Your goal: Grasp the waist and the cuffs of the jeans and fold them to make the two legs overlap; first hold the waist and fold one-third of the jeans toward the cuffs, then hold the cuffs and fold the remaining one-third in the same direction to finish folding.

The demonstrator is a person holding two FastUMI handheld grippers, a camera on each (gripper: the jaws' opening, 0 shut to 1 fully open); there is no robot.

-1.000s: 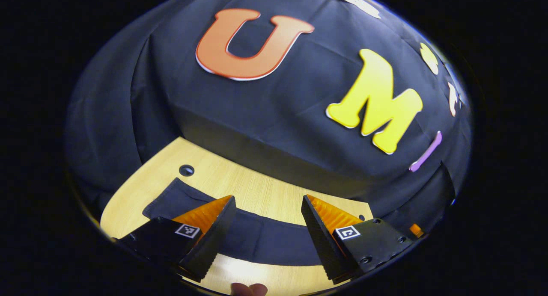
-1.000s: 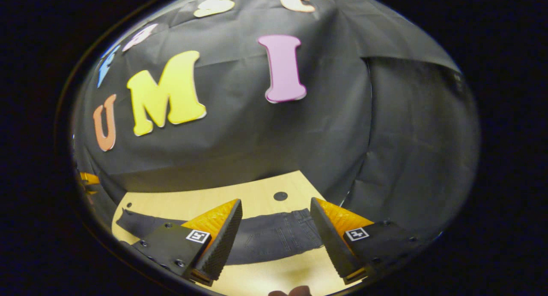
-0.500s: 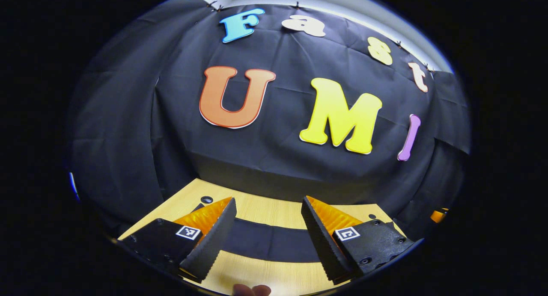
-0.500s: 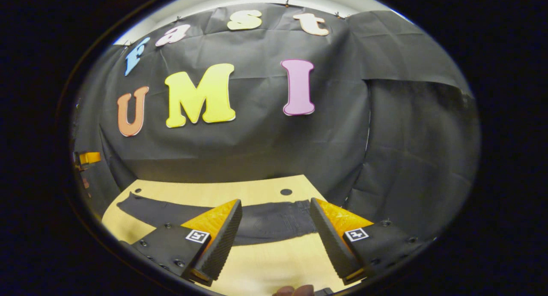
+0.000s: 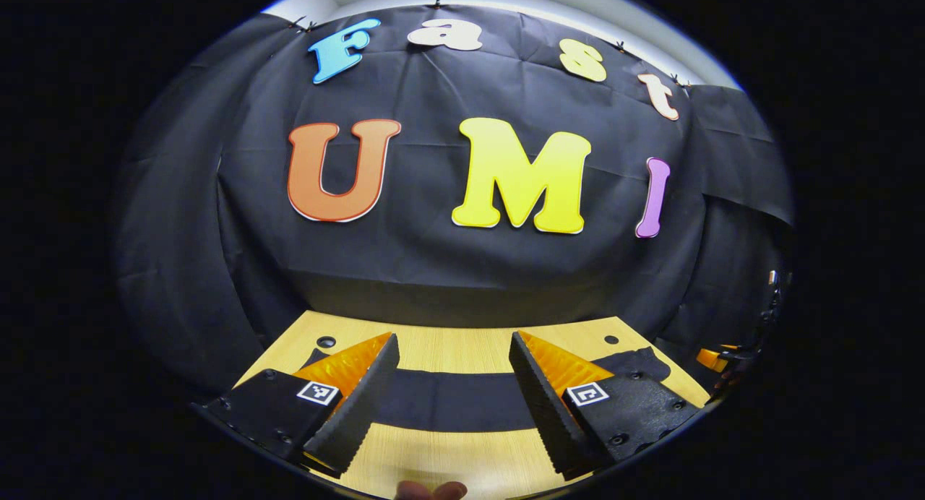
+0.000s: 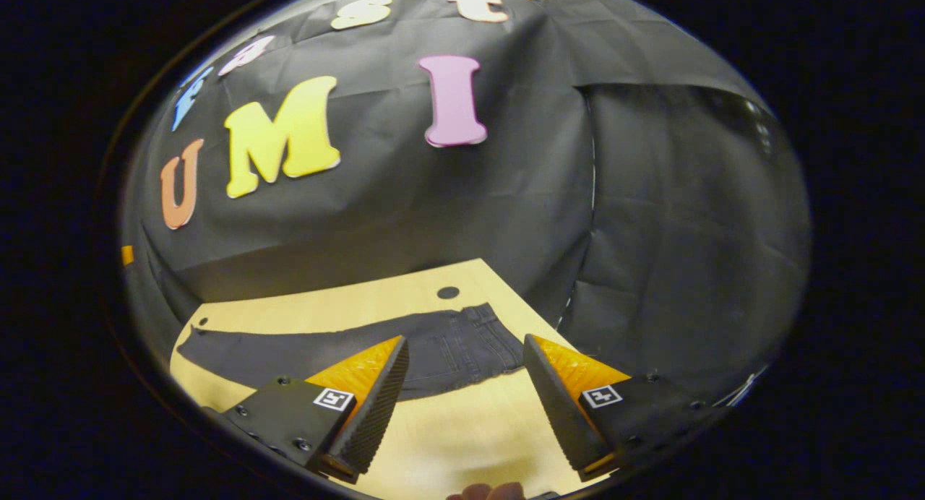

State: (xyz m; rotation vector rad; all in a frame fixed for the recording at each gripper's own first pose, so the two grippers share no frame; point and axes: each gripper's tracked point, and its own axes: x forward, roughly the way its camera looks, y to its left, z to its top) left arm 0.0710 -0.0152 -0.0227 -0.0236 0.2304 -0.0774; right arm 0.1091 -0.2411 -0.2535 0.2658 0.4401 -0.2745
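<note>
dark charcoal jeans (image 6: 347,348) on pale wood-grain table (image 6: 462,442)

Overhead light, both views sharp at centre. Fisheye bends the edges hard, and there's a bright glare patch on the surface (image 6: 462,442). Corners go dim.

The jeans (image 6: 347,348) lie stretched flat across the table (image 6: 462,428), waist end (image 6: 477,337) at right near 1 hole (image 6: 448,292), cuffs (image 6: 191,341) far left. Both grippers' spread fingers sit in front, above the table's near part.
</note>
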